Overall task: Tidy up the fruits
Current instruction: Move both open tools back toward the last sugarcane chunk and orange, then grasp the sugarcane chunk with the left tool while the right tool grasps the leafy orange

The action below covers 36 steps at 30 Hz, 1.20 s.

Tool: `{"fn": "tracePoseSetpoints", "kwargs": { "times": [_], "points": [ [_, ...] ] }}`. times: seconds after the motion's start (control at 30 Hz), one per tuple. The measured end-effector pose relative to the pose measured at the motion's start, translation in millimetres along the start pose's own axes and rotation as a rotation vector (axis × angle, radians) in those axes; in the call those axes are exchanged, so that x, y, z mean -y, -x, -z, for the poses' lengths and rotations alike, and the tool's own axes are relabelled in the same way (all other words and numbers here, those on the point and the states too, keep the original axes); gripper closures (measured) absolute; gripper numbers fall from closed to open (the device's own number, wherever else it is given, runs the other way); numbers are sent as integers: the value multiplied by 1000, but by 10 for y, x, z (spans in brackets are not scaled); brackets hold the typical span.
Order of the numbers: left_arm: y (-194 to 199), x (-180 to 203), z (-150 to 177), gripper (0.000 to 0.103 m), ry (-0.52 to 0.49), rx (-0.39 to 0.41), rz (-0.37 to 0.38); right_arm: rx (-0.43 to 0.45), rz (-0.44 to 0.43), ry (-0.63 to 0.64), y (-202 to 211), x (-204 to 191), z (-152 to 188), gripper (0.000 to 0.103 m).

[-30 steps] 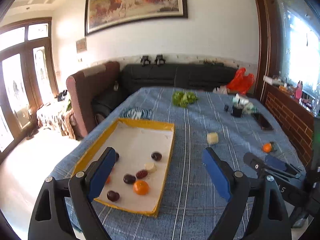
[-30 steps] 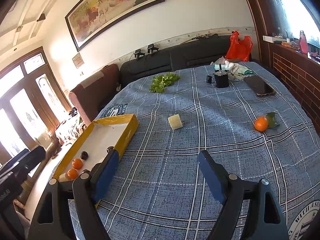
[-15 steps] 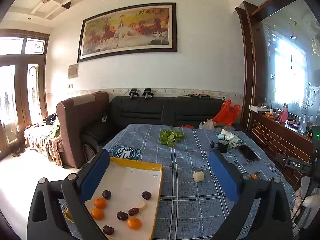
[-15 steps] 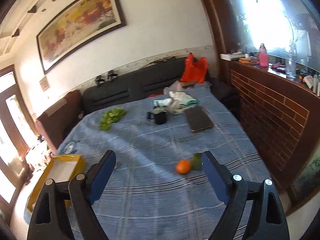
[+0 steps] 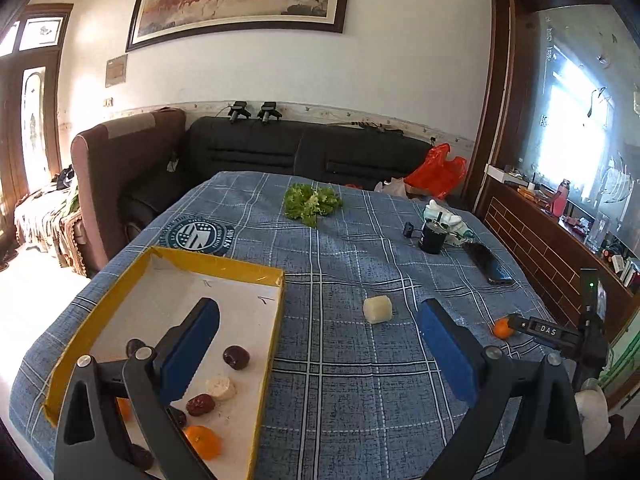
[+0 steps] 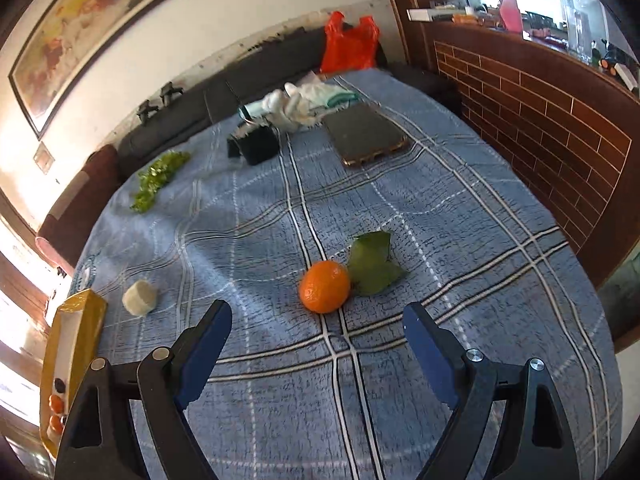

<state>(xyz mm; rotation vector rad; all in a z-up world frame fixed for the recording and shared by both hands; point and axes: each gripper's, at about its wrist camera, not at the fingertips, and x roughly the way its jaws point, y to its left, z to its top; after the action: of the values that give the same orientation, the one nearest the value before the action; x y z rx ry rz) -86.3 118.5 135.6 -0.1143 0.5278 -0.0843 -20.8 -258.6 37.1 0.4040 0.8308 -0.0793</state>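
A yellow-rimmed tray lies at the table's left and holds tangerines, dark dates and a pale chunk. My left gripper is open and empty above the tray's right edge. A loose tangerine with a green leaf lies on the blue cloth just ahead of my right gripper, which is open and empty. The tangerine also shows in the left wrist view, beside the right gripper's body. A pale chunk lies mid-table; it also shows in the left wrist view.
Lettuce, a black cup, a phone, white cloth and a red bag sit at the table's far end. A brick-faced counter runs along the right edge. A sofa stands behind.
My right gripper has swung right and dropped toward the loose tangerine, which now lies close between its fingers. My left gripper has tilted down over the tray's right side.
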Motion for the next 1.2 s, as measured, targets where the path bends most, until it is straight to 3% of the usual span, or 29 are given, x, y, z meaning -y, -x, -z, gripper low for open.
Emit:
{"fn": "tracePoseSetpoints", "kwargs": {
  "times": [0.27,0.43,0.5,0.73,1.0,1.03,1.07,1.1,1.13,1.2],
  "points": [
    [-800,204,31,4,-5,-153,43,-5,61,20,-321,-48,-67,22],
    [-1283,310,52,4,4,-255,70,-7,61,22,-408,-9,-62,33],
    [-1494,376,67,4,-15,-288,54,-15,52,13,-433,21,-61,42],
    [-1958,647,153,4,-97,-345,40,-8,30,18,-428,30,-53,52],
    [-2223,767,222,6,-138,-379,37,4,26,23,-387,12,-41,59],
    [-2238,777,225,15,-143,-383,37,4,26,24,-386,7,-42,59],
    [-2254,785,232,33,-146,-392,41,4,26,25,-387,4,-41,60],
    [-2275,784,243,45,-145,-407,46,4,26,26,-387,0,-38,61],
    [-2293,777,256,66,-141,-423,51,5,26,27,-383,-4,-37,61],
    [-2282,769,270,68,-128,-430,65,9,25,29,-371,-9,-30,63]
  ]
}}
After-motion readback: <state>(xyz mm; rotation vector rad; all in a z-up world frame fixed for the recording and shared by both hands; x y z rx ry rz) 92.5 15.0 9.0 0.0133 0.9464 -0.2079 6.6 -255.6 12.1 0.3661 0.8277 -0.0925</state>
